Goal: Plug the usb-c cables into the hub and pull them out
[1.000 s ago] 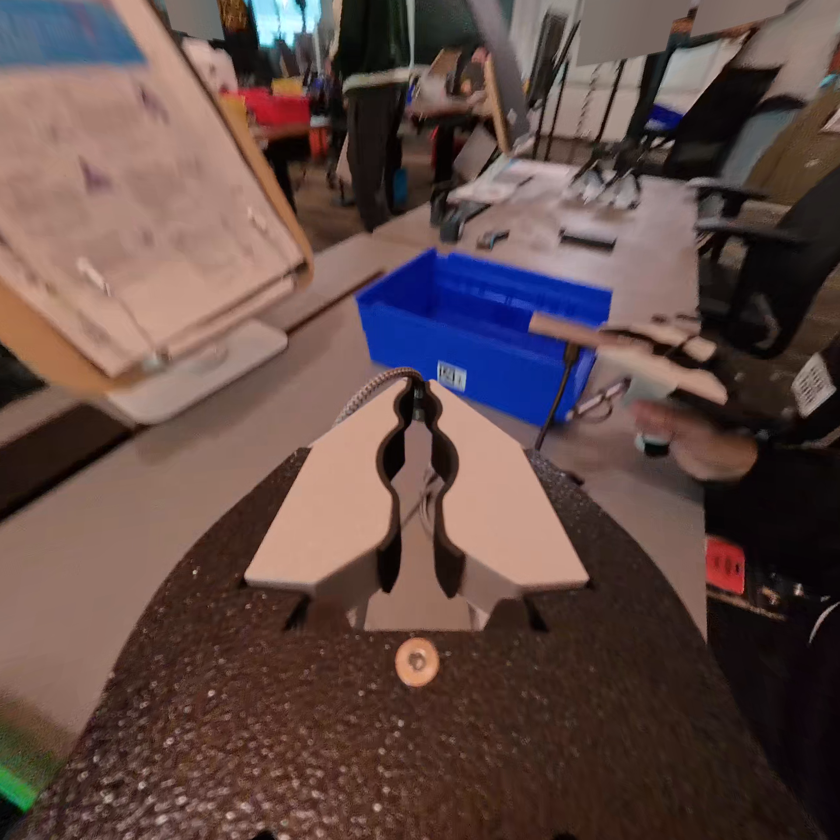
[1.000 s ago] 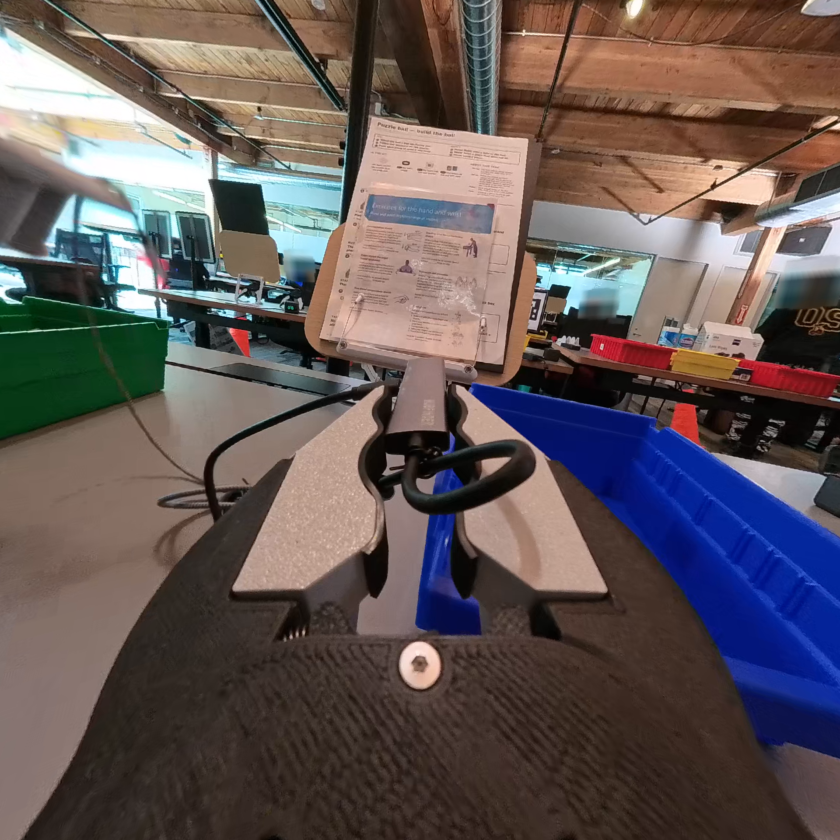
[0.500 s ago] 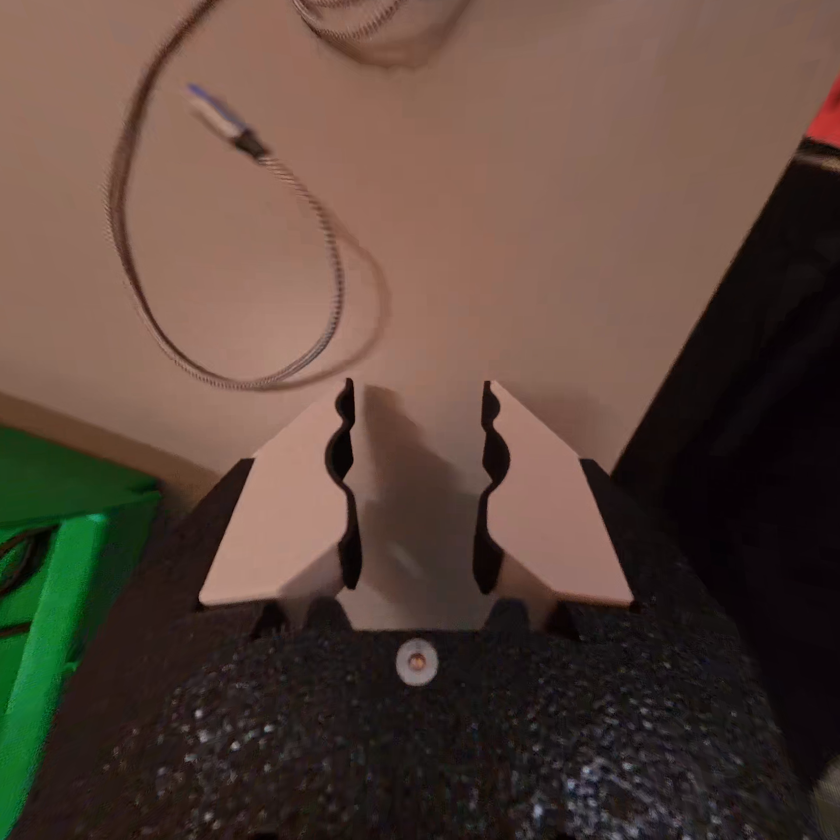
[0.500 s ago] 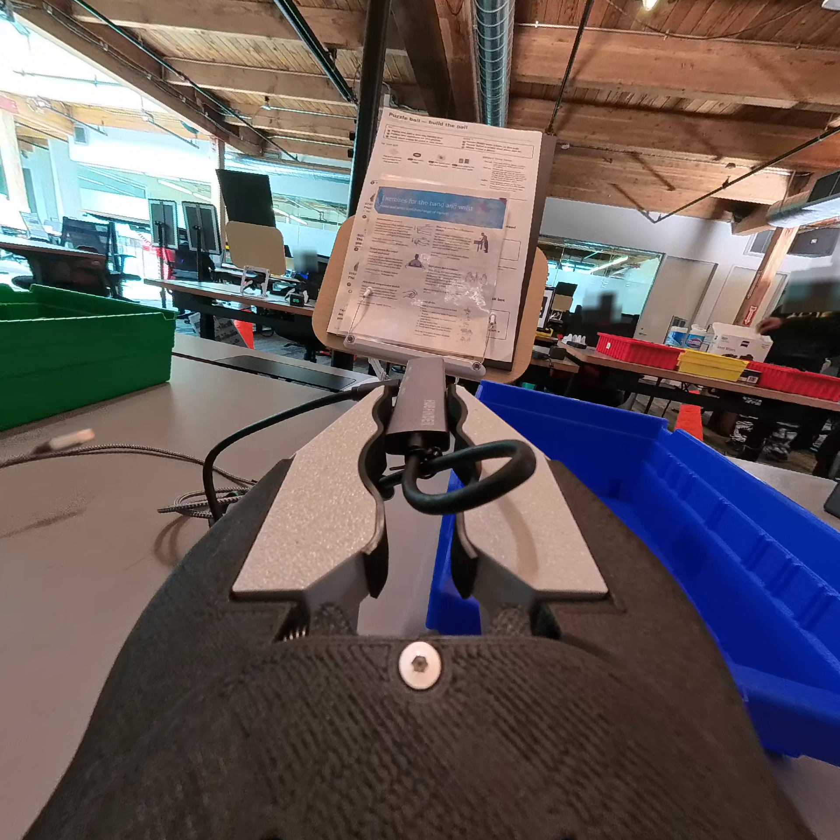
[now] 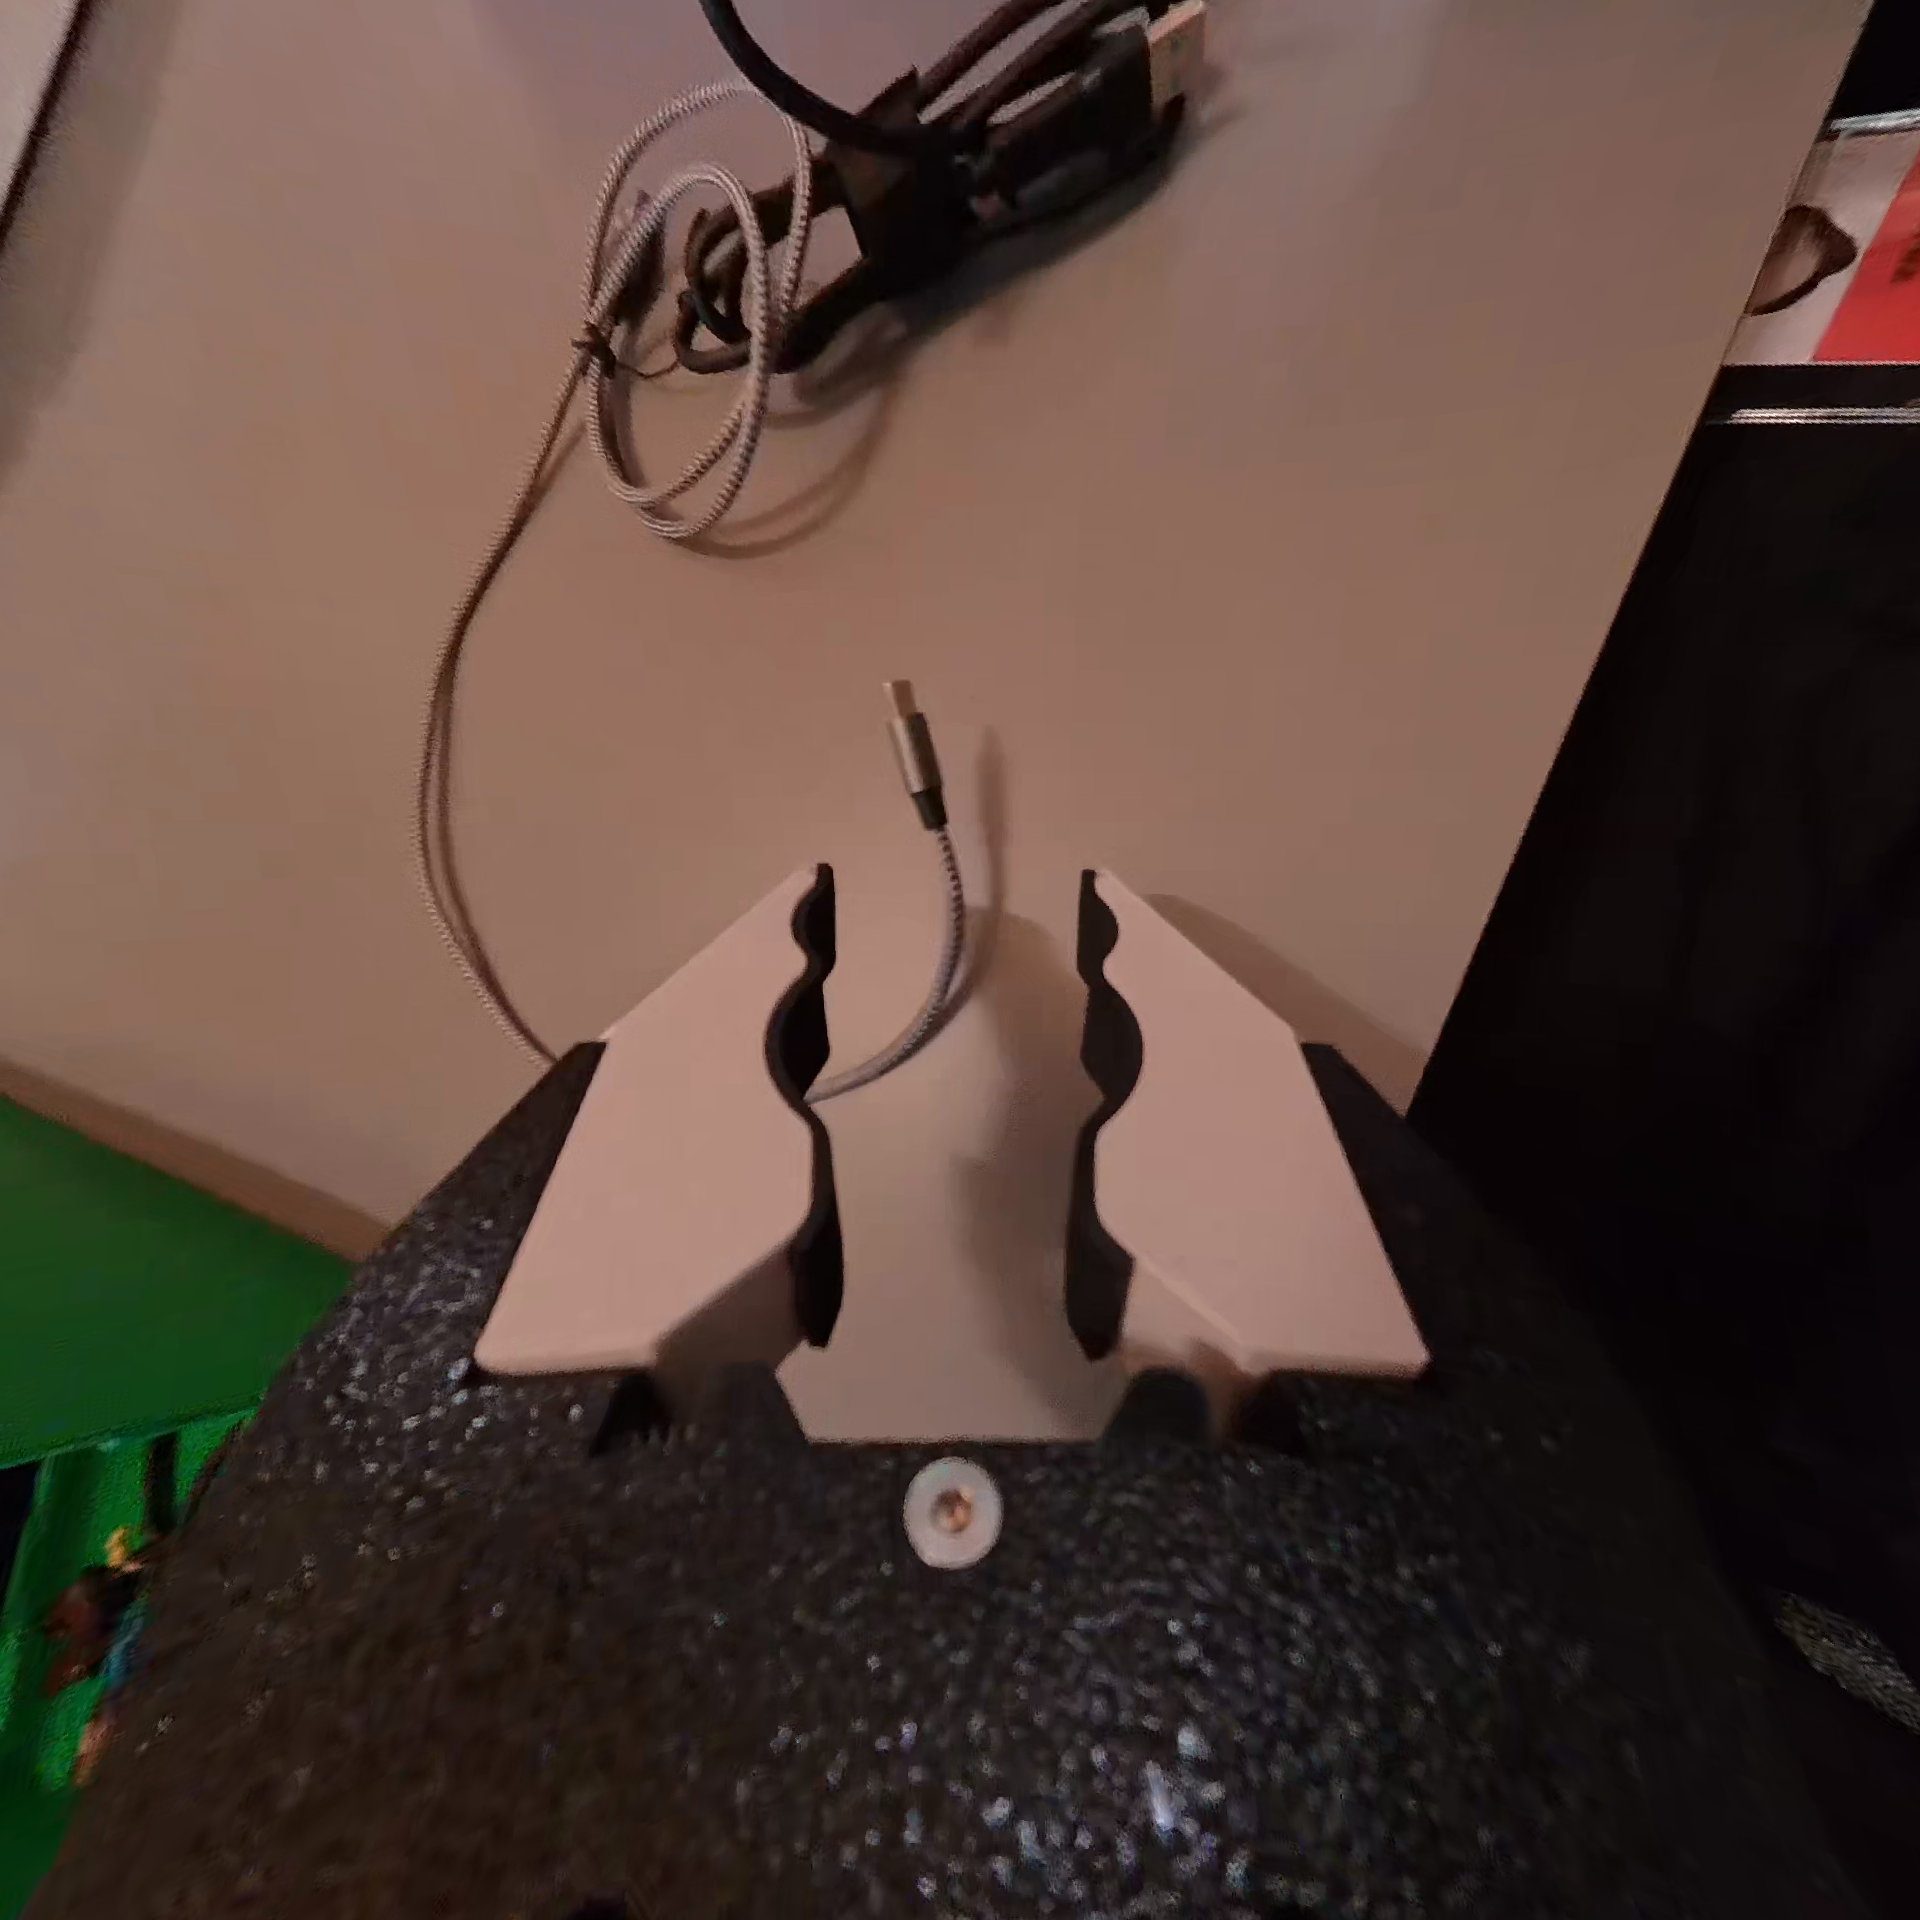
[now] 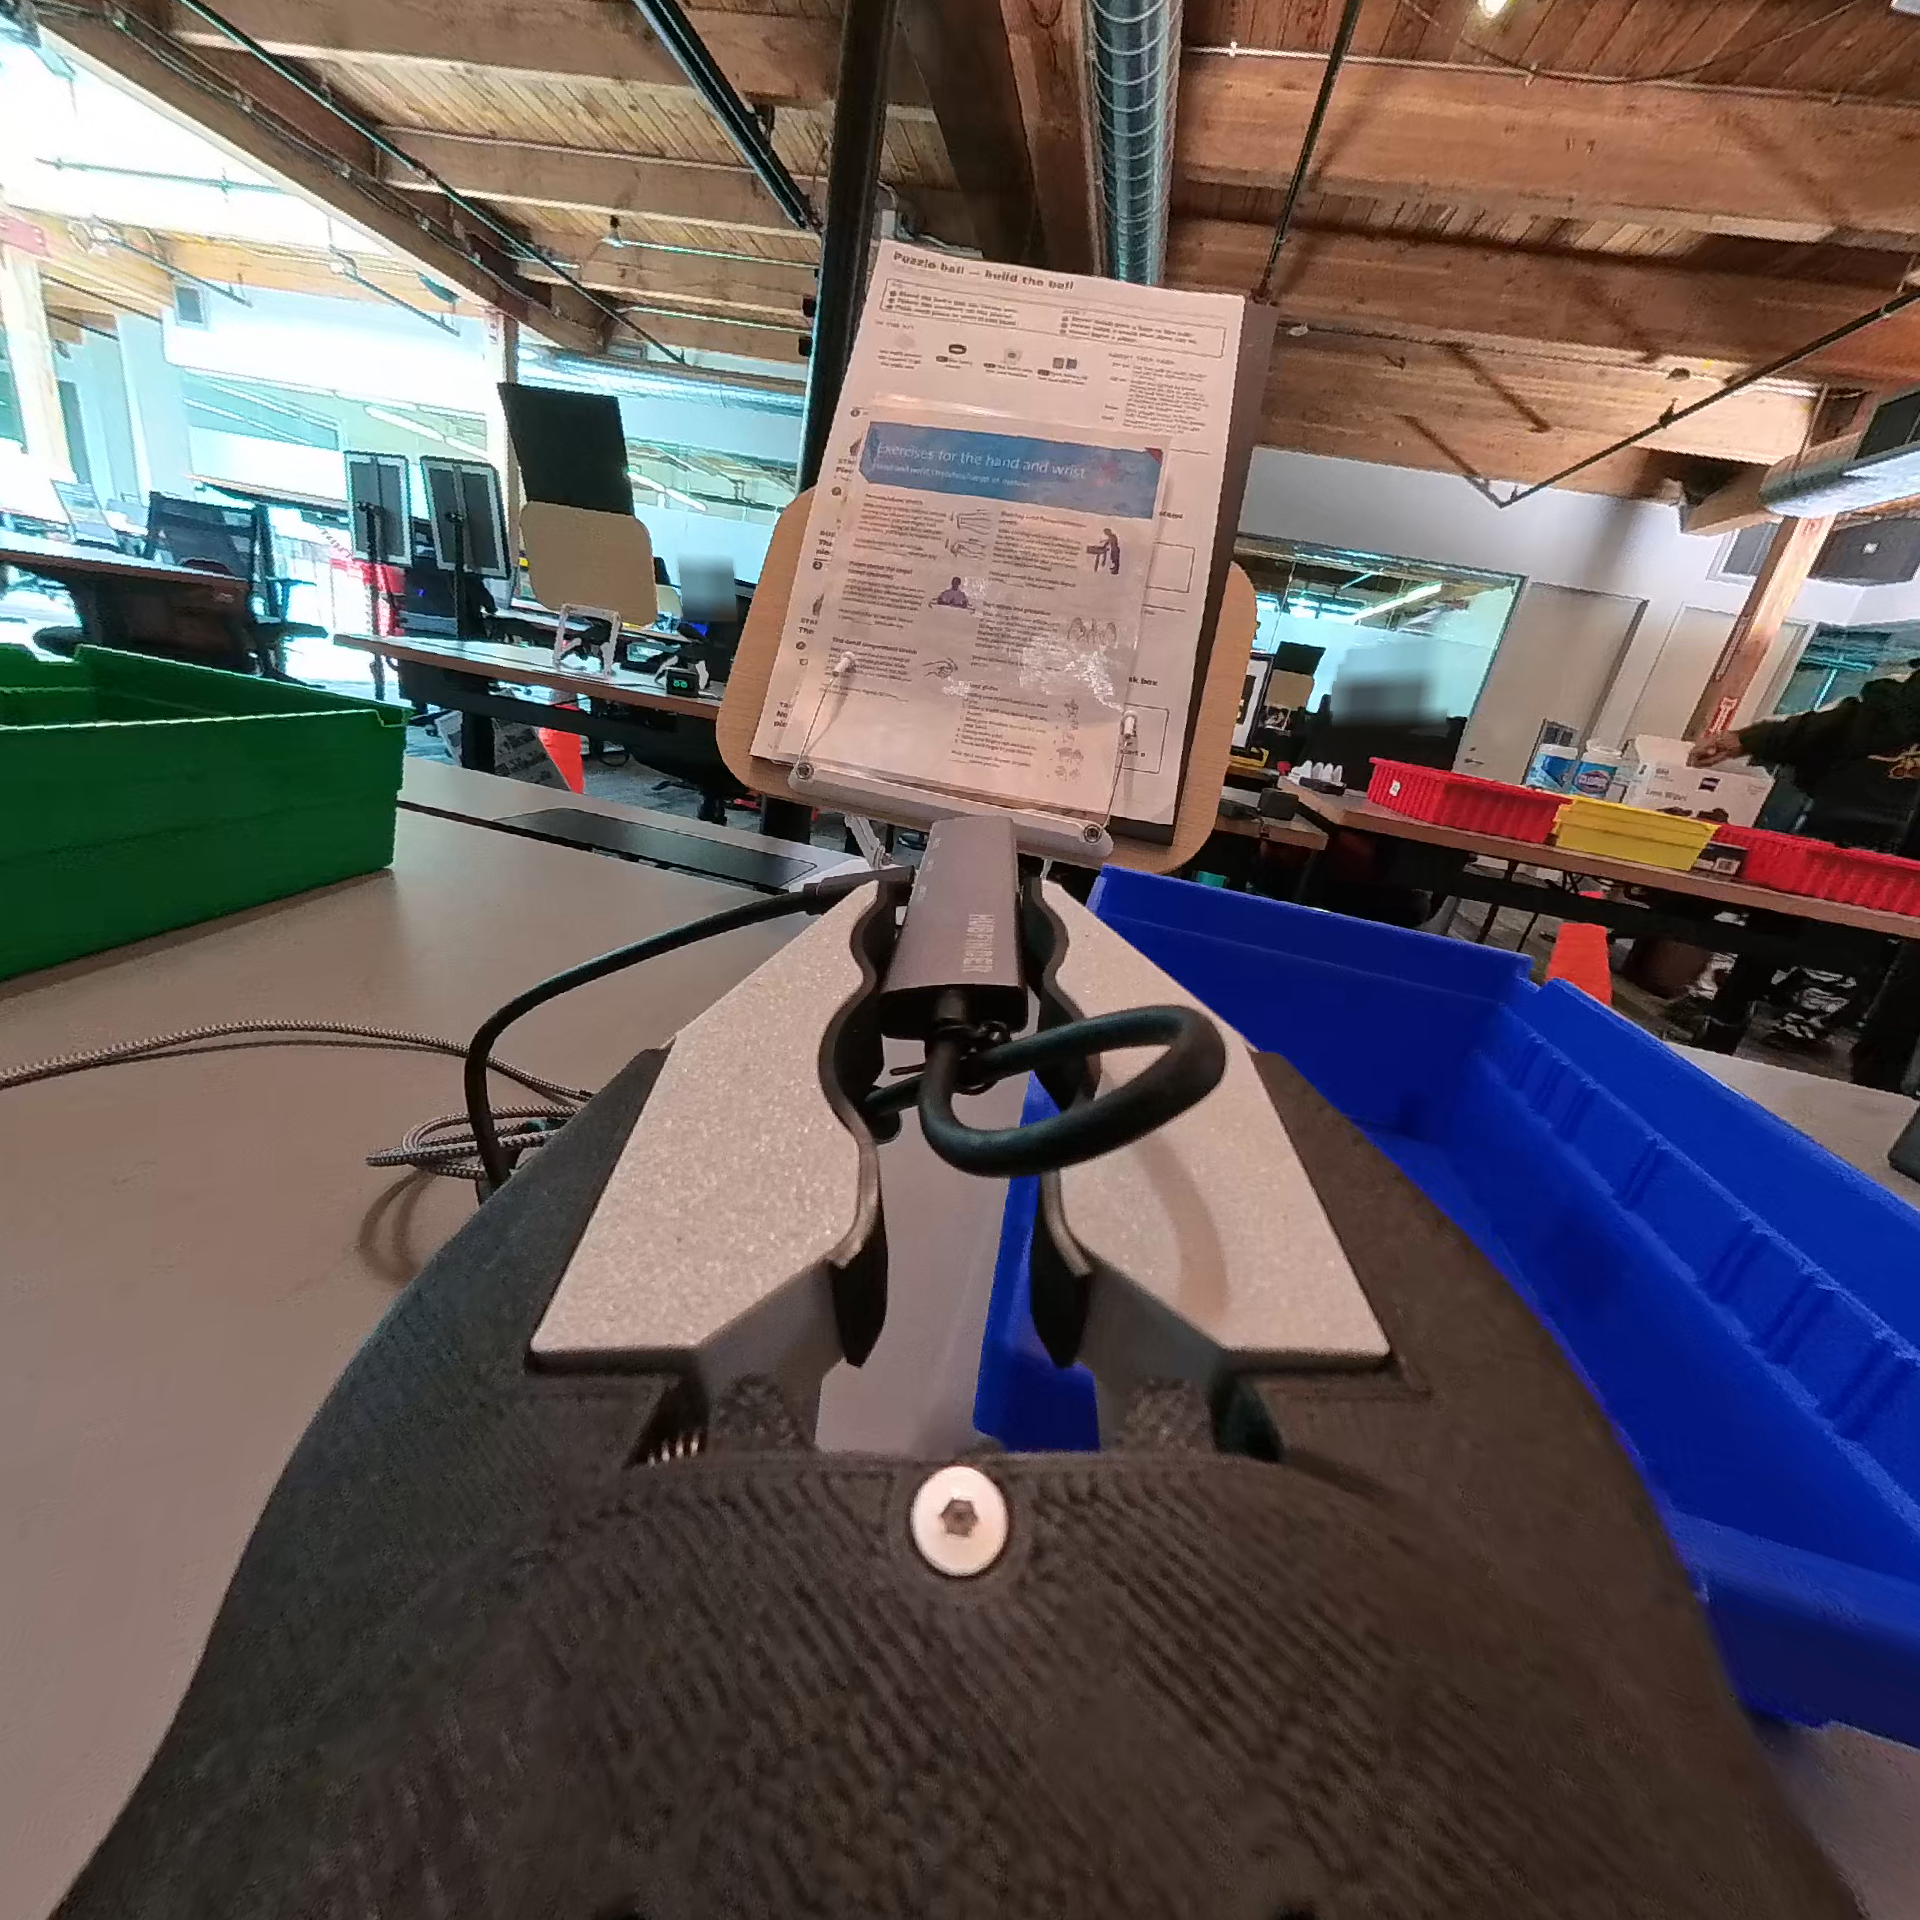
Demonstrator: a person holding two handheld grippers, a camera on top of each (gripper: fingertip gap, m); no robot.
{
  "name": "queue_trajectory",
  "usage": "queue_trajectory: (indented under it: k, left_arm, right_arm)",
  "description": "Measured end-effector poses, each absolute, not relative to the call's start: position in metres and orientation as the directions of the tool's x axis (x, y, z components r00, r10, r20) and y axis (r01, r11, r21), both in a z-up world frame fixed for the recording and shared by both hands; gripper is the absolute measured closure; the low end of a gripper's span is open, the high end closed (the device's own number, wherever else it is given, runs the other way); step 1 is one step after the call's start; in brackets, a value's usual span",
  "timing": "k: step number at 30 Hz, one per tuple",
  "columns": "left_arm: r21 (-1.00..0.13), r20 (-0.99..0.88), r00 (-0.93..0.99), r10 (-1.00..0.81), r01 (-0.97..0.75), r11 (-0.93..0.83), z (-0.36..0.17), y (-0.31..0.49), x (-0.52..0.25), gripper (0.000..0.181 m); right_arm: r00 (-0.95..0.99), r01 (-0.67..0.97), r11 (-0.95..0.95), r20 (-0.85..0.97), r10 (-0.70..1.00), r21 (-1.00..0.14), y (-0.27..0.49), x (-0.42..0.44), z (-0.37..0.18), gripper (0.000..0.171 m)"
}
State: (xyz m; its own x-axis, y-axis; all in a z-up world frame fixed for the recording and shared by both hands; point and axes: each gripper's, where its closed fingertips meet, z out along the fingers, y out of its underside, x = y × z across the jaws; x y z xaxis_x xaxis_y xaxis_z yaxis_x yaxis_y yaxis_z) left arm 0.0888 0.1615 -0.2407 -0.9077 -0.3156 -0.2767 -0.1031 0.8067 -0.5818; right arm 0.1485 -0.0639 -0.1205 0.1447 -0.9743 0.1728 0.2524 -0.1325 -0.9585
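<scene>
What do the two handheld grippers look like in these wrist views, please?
Both match: the left gripper and right gripper each have two flat pale-grey angular fingers with wavy black inner pads, set in a rough, speckled black body with one silver screw at its centre.

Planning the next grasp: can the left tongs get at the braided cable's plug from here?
Probably yes. The left tongs are open, and the braided cable runs between the fingers, its plug lying bare on the table just ahead, nothing over it.

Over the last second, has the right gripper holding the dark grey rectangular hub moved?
No. The right gripper stays shut on the dark grey rectangular hub, lined up under the paper-covered document stand, beside the blue plastic bin.
</scene>
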Motion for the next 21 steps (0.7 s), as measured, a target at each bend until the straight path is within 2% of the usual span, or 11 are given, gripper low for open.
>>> queue_trajectory:
  k: [2,6,9,12,15,21]
  left_arm:
    - [-0.589,-0.305,-0.890,-0.340,-0.104,0.801,-0.247,0.158,0.090,0.139]
    - [-0.615,-0.477,-0.783,-0.399,-0.027,0.788,-0.247,0.153,0.098,0.145]
    - [-0.559,-0.649,-0.650,-0.397,0.053,0.827,-0.245,0.157,0.107,0.142]
    - [-0.512,-0.743,-0.546,-0.386,0.093,0.854,-0.245,0.157,0.112,0.140]
    - [-0.440,-0.803,-0.496,-0.332,0.117,0.890,-0.249,0.155,0.114,0.138]
    - [-0.341,-0.875,-0.406,-0.265,0.127,0.931,-0.251,0.149,0.112,0.150]
  right_arm:
    - [0.144,0.254,-0.132,0.172,-0.975,-0.958,-0.064,0.148,-0.120,0.149]
    - [0.143,0.261,-0.131,0.173,-0.975,-0.957,-0.063,0.148,-0.119,0.148]
    - [0.146,0.263,-0.128,0.170,-0.974,-0.956,-0.062,0.148,-0.120,0.148]
    - [0.146,0.266,-0.133,0.176,-0.973,-0.955,-0.061,0.147,-0.119,0.148]
    - [0.145,0.265,-0.133,0.176,-0.974,-0.955,-0.061,0.148,-0.119,0.148]
    - [0.147,0.264,-0.134,0.177,-0.973,-0.955,-0.060,0.149,-0.120,0.148]
